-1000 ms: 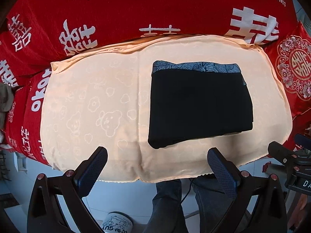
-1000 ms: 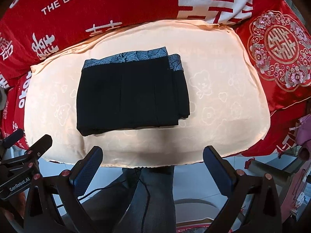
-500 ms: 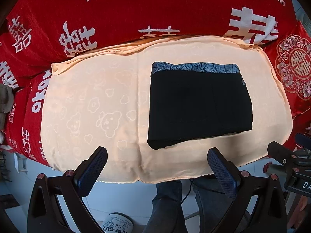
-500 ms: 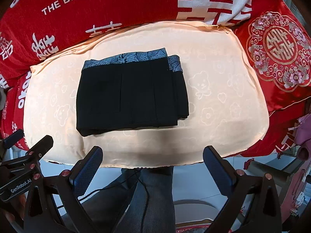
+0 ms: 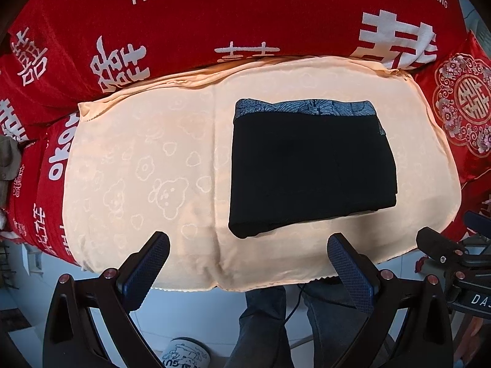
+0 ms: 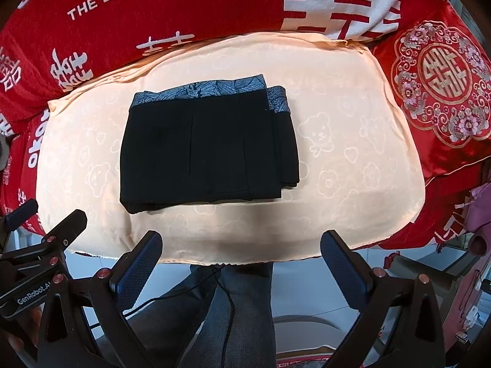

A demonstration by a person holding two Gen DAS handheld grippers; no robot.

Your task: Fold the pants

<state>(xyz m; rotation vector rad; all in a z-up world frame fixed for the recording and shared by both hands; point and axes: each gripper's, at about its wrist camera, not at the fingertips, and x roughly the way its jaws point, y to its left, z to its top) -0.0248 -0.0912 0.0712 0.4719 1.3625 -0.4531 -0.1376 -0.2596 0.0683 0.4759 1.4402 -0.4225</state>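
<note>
The black pants [image 5: 311, 168] lie folded into a compact rectangle on a peach blanket [image 5: 147, 165], flat and released. Their blue patterned waistband [image 5: 307, 109] runs along the far edge, away from both tools.

The left hand-held gripper [image 5: 248, 257] hovers off the near edge of the blanket with its fingers spread wide and nothing between them. The pants sit ahead of it and toward its right finger, well apart from the pads.

The right hand-held gripper [image 6: 241, 254] hangs likewise off the near edge, fingers spread and empty. From it, the pants [image 6: 208, 150] lie ahead and toward its left finger, the stacked layers showing as steps along their right side. The waistband [image 6: 211, 90] is on the far edge here too.

The blanket [image 6: 353, 159] carries faint bear and flower shapes. Beyond it, farther from both tools, spreads a red cover [image 5: 214, 30] with white lettering. A red embroidered cushion [image 6: 442, 82] lies ahead and to the right of the right tool. Below and between its fingers, the person's jeans-clad legs [image 6: 239, 312] show.
</note>
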